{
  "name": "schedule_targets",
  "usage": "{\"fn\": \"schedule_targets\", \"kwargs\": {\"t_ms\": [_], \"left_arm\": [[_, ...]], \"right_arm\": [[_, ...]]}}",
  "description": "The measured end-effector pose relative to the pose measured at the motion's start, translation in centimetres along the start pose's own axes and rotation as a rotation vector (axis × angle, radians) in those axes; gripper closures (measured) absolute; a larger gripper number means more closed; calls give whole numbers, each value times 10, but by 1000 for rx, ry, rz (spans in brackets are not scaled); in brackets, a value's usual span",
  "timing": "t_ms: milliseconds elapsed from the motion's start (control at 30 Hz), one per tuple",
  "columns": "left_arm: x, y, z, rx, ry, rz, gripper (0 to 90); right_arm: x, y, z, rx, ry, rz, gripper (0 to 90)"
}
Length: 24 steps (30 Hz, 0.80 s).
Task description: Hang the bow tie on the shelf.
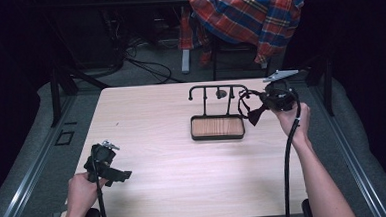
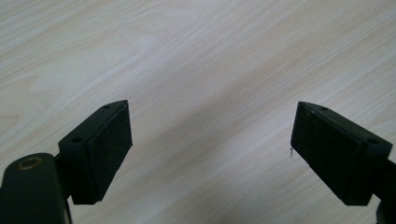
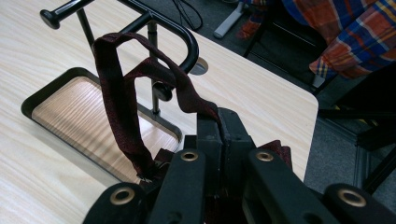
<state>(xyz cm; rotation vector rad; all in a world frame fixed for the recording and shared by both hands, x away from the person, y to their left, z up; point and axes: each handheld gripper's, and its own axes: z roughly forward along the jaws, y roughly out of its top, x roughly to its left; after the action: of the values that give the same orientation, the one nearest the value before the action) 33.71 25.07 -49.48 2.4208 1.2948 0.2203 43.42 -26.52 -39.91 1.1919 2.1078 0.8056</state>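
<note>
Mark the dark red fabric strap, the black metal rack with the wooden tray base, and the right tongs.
dark red fabric strap (image 3: 122,112), right gripper view, left side of loop
black metal rack with wooden tray base (image 1: 217,126), high view, wooden base
right tongs (image 3: 219,135), right gripper view, between shut tips

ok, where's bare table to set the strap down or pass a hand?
Free: the wide stretch of table between the left gripper and the stand's tray, plus the far-left part beyond it. Crowded: the far-right corner, where the right gripper holds the strap close beside the stand.
</note>
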Motion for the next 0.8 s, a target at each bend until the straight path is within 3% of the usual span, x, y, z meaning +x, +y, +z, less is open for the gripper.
{"fn": "schedule_targets", "kwargs": {"t_ms": [533,700,800], "left_arm": [[0,0,0,2,0,1,131],[0,0,1,5,2,-1,135],[-1,0,1,6,2,0,135]], "right_arm": [[-4,1,12,13,23,40,885],[-8,-2,15,6,28,80,885],[-13,-5,19,-8,76,141,885]]}}
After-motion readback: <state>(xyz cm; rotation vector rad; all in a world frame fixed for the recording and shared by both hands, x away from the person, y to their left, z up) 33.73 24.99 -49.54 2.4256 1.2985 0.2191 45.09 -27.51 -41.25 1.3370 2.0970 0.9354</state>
